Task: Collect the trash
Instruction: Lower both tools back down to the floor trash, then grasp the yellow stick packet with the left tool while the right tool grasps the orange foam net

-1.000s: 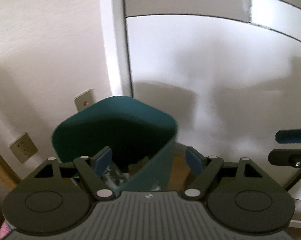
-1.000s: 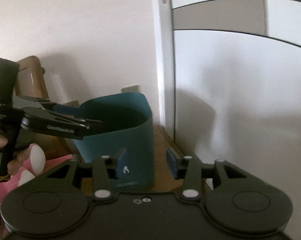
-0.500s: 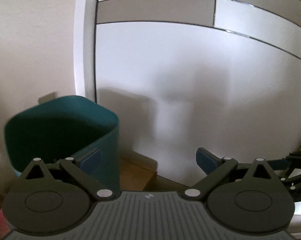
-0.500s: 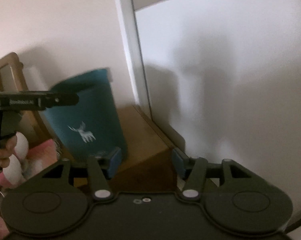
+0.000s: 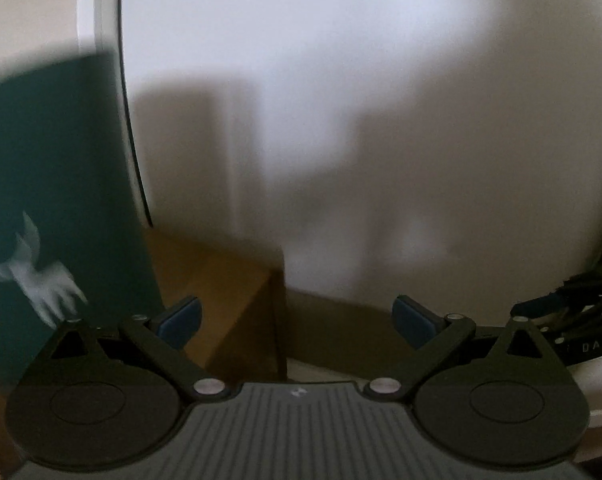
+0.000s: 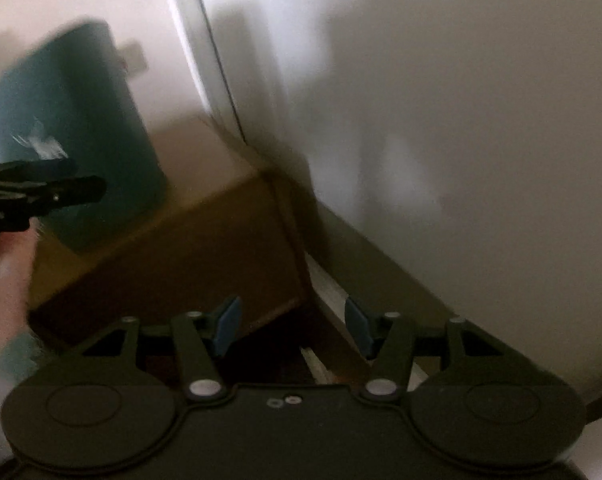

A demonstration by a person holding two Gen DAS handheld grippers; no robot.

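Tongs [image 5: 297,322] now lower beside bin [image 5: 57,200], wider, empty.

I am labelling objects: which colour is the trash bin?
Dark teal, with a white deer-like figure printed on its side; the trash bin shows best in the left wrist view.

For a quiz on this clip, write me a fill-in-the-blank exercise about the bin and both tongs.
1. The trash bin is coloured ____.
2. The white figure printed on the bin looks like a ____.
3. Between the pads of the left tongs there is ____.
4. The right tongs stand ____, holding nothing.

Missing words: teal; deer; nothing; open
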